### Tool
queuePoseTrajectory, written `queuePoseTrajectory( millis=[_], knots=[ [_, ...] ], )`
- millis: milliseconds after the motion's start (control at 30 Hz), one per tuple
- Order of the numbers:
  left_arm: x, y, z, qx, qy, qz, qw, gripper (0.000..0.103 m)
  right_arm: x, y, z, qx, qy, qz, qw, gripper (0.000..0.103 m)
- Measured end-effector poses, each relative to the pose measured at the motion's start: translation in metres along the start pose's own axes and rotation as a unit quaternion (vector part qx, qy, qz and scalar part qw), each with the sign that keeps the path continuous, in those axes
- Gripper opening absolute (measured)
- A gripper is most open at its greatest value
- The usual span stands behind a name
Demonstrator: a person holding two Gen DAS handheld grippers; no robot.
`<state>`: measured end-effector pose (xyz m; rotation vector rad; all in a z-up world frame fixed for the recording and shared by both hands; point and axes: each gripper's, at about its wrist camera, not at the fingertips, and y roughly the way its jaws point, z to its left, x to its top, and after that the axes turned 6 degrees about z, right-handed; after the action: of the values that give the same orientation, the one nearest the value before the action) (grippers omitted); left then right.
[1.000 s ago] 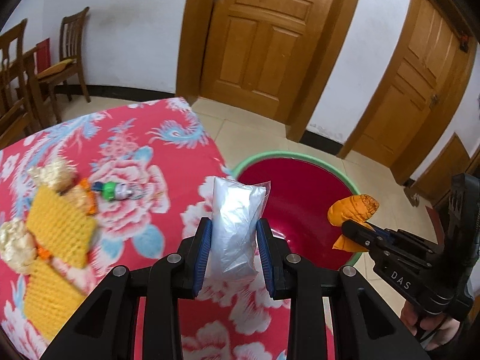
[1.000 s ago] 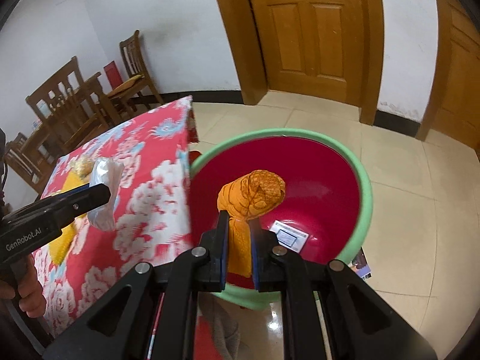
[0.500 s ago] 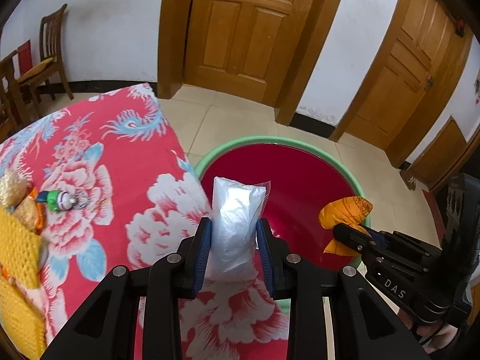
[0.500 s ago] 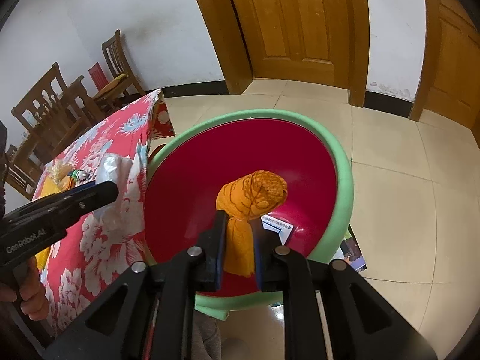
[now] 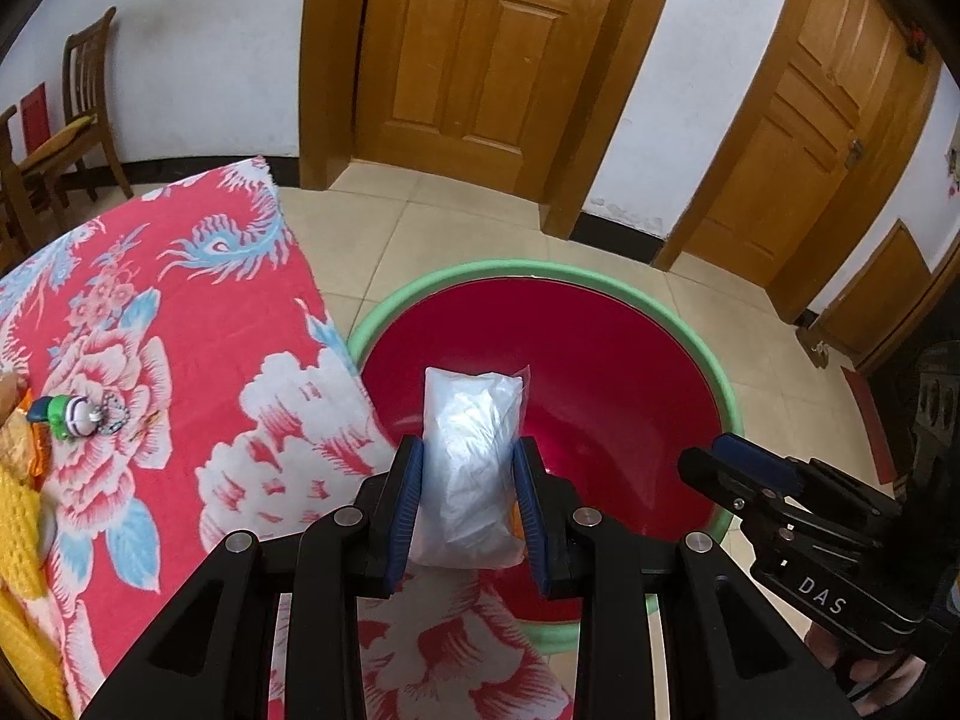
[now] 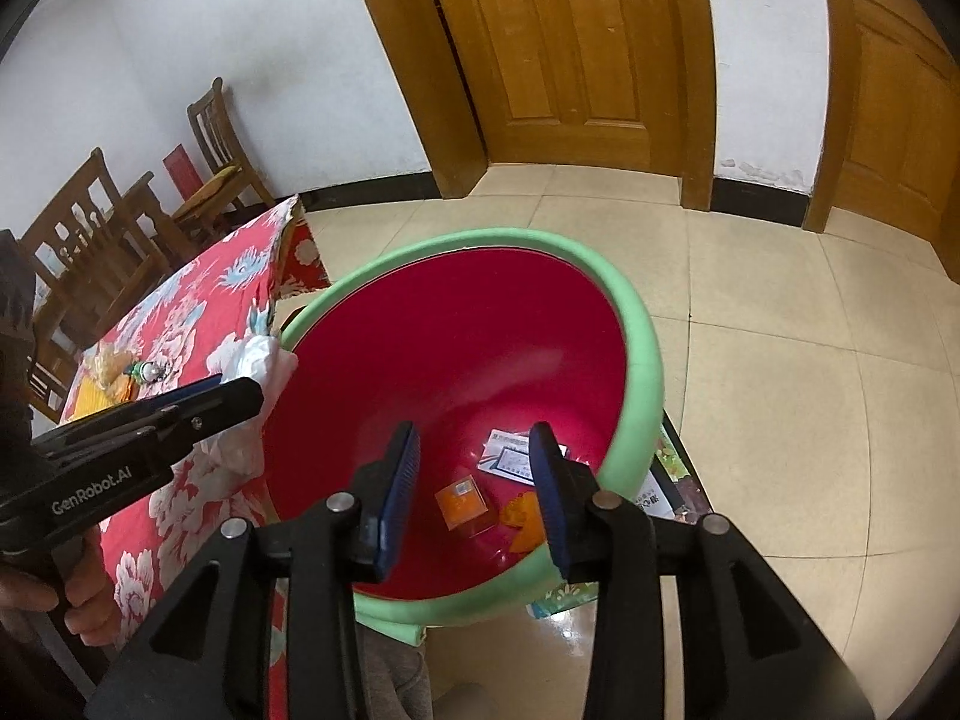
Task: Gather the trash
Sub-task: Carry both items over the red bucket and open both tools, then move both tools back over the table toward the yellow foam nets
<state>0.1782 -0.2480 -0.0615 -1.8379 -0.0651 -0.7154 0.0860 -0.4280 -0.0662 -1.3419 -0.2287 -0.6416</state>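
Observation:
My left gripper (image 5: 469, 483) is shut on a clear plastic bag (image 5: 469, 468) and holds it over the near rim of a red basin with a green rim (image 5: 696, 336). Over the same basin (image 6: 645, 354), my right gripper (image 6: 474, 483) has its jaws opening, with nothing between them. Below it on the basin's bottom lie the orange net wrapper (image 6: 523, 517), an orange packet (image 6: 461, 503) and a white card (image 6: 510, 459). The right gripper (image 5: 738, 468) shows at the lower right of the left wrist view; the left gripper (image 6: 240, 393) reaches in from the left of the right wrist view.
A table with a red floral cloth (image 5: 180, 324) stands left of the basin. On it lie a small green-capped trinket (image 5: 72, 414) and yellow and orange foam nets (image 5: 21, 516). Wooden chairs (image 6: 114, 234) stand behind it. Tiled floor (image 6: 780, 312) and wooden doors (image 5: 474, 54) lie beyond.
The right gripper opened and the orange net wrapper dropped into the basin. The left gripper carried the bag from above the tablecloth to over the basin's rim.

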Motion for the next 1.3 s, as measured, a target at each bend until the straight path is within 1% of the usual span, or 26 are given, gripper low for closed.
queuePoseTrajectory(
  millis=[100,133,167,233,333,667,1033,1300],
  knots=[
    [0.001,0.002,-0.003,0.000,0.001,0.000,1.0000,0.033,-0.001,-0.001,-0.003,-0.001,0.003,-0.001,1.000,0.039],
    [0.001,0.003,-0.002,0.000,0.001,0.001,1.0000,0.039,-0.001,-0.002,-0.003,-0.002,0.003,-0.001,1.000,0.039],
    [0.000,0.003,-0.002,0.001,-0.001,0.000,1.0000,0.051,-0.001,-0.002,-0.004,-0.002,0.004,-0.001,1.000,0.039],
    [0.001,0.001,-0.002,0.010,-0.006,-0.007,0.9999,0.063,-0.002,-0.004,-0.005,-0.002,0.005,-0.003,1.000,0.039],
    [0.000,-0.001,-0.003,0.015,-0.003,-0.009,0.9998,0.064,-0.003,-0.005,-0.007,-0.003,0.007,-0.004,1.000,0.039],
    [-0.005,-0.015,0.001,0.014,-0.007,-0.017,0.9997,0.064,-0.005,-0.013,-0.002,0.000,0.002,-0.007,1.000,0.039],
    [-0.019,-0.047,0.018,0.019,-0.029,-0.035,0.9988,0.064,-0.010,-0.028,0.022,0.017,-0.018,-0.015,1.000,0.039],
    [-0.035,-0.075,0.041,0.038,-0.053,-0.046,0.9968,0.064,-0.012,-0.036,0.049,0.034,-0.042,-0.016,0.998,0.039]
  ],
)
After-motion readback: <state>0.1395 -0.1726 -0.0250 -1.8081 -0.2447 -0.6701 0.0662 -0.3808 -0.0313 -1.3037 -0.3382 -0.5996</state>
